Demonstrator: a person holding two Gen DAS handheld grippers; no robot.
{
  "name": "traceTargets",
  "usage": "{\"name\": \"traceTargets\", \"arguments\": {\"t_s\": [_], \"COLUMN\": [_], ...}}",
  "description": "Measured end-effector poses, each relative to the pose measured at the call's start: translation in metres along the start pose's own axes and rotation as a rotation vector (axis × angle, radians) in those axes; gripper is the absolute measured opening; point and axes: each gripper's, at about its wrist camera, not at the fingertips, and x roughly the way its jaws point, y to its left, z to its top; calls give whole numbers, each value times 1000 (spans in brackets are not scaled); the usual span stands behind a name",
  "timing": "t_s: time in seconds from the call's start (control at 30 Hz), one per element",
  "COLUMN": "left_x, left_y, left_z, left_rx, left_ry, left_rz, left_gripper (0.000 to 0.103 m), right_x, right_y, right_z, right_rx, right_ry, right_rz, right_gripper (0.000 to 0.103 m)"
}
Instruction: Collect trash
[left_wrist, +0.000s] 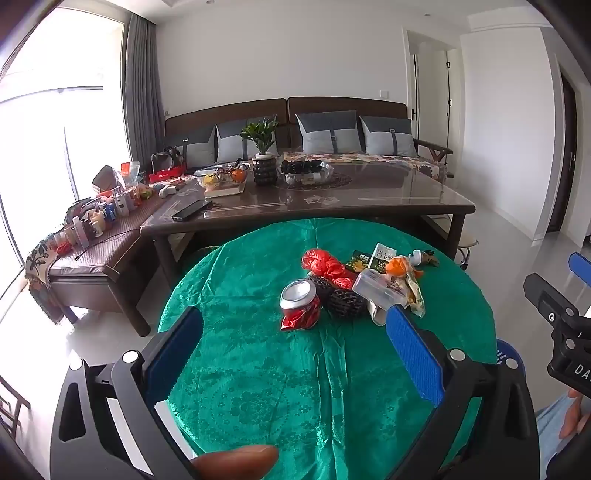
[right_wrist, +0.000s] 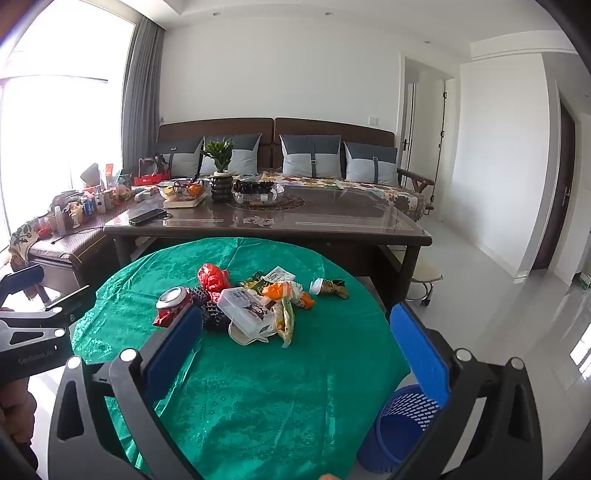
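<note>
Both grippers, left gripper (left_wrist: 295, 328) and right gripper (right_wrist: 297, 325), hovering with fingers spread wide and empty toward trash pile (right_wrist: 255, 302) heaped mid-frame on green desk (right_wrist: 258, 398), blue basket (right_wrist: 402, 424) waiting lower right for drops

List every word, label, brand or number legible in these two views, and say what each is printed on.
"GenRobot.AI": on the left gripper's black body, small but legible in the right wrist view.
"DA": cut-off white letters on the right gripper's body, in the left wrist view.
Green and white packet: large white characters, too distorted to read.
Crushed red can: print unreadable.
Clear plastic box: label blurred.
Red box by the sofa: white text too small.
</note>
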Motion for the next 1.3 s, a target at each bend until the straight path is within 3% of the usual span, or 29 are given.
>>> {"name": "traceTargets", "arguments": {"t_s": [1.3], "left_x": [0], "left_y": [0], "left_z": [0], "left_rx": [7], "left_ry": [2], "left_rz": [3], "left_gripper": [98], "right_x": [-1], "right_y": [3], "right_z": [1], "right_rx": [-5], "right_ry": [2], "right_rz": [4], "right_gripper": [98]}}
